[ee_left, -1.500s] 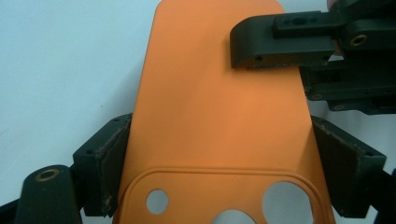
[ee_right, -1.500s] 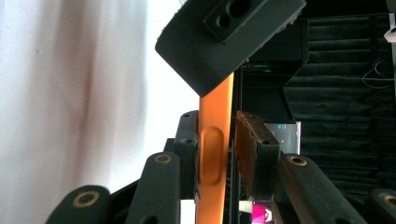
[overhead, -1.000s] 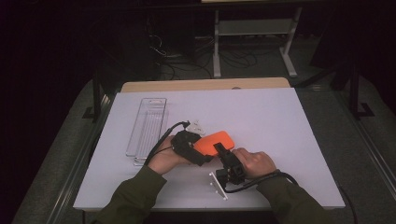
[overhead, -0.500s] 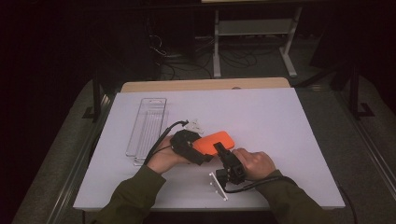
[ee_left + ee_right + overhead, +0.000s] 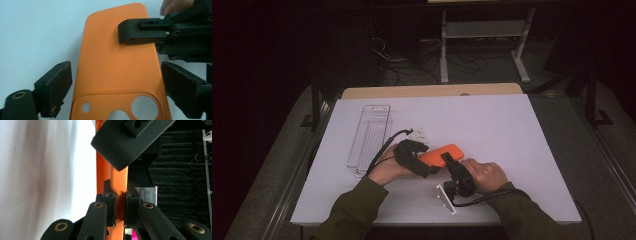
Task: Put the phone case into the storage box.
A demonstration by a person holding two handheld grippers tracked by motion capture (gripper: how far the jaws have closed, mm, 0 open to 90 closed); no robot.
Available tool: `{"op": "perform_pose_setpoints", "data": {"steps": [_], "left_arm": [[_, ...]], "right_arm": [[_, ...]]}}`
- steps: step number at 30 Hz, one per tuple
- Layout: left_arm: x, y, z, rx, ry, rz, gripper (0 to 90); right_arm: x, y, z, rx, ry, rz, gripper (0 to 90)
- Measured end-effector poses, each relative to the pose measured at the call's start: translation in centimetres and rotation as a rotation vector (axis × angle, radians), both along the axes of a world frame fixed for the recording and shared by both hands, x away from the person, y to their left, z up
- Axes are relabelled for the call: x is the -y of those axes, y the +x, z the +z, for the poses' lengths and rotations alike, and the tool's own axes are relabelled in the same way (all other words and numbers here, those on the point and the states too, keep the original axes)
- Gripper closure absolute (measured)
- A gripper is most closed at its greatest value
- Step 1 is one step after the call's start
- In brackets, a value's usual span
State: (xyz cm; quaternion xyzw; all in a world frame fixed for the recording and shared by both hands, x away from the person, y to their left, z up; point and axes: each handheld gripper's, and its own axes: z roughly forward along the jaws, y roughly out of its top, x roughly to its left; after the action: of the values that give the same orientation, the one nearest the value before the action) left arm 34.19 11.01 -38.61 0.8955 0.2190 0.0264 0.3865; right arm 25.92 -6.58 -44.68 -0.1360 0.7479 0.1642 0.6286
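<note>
An orange phone case (image 5: 438,152) is held just above the white table, with its camera cutouts toward the left gripper (image 5: 120,87). That gripper's jaws have just been opening. They now stand on either side of the case (image 5: 117,67), and the left pad (image 5: 58,86) has a slim gap to the case edge. My right gripper (image 5: 119,202) is shut on the thin edge of the case (image 5: 119,180), one pad on each face. In the high view the left gripper (image 5: 428,167) and right gripper (image 5: 448,160) meet at the case from opposite sides.
A long clear plastic tray (image 5: 369,131) lies at the left of the table. A small white part (image 5: 417,134) sits behind the left hand, and a white bracket (image 5: 446,199) lies near the front edge. Beyond the table's far edge are a dark floor, cables and a metal stand.
</note>
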Motion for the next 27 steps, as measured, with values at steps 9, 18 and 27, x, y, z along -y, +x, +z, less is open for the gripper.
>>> {"op": "perform_pose_setpoints", "data": {"steps": [9,18,27], "left_arm": [[-0.2,-0.2,0.4,0.002,-0.012,-0.036,1.5],[-0.9,-0.1,0.6,0.023,-0.016,-0.055,0.0],[-1.4,-0.1,0.6,0.031,-0.006,-0.079,0.0]], "right_arm": [[0.1,0.1,-0.1,-0.01,0.003,-0.007,80.9],[0.7,0.7,0.1,-0.008,0.019,-0.03,80.8],[1.6,1.3,0.3,-0.041,0.029,-0.071,80.7]]}}
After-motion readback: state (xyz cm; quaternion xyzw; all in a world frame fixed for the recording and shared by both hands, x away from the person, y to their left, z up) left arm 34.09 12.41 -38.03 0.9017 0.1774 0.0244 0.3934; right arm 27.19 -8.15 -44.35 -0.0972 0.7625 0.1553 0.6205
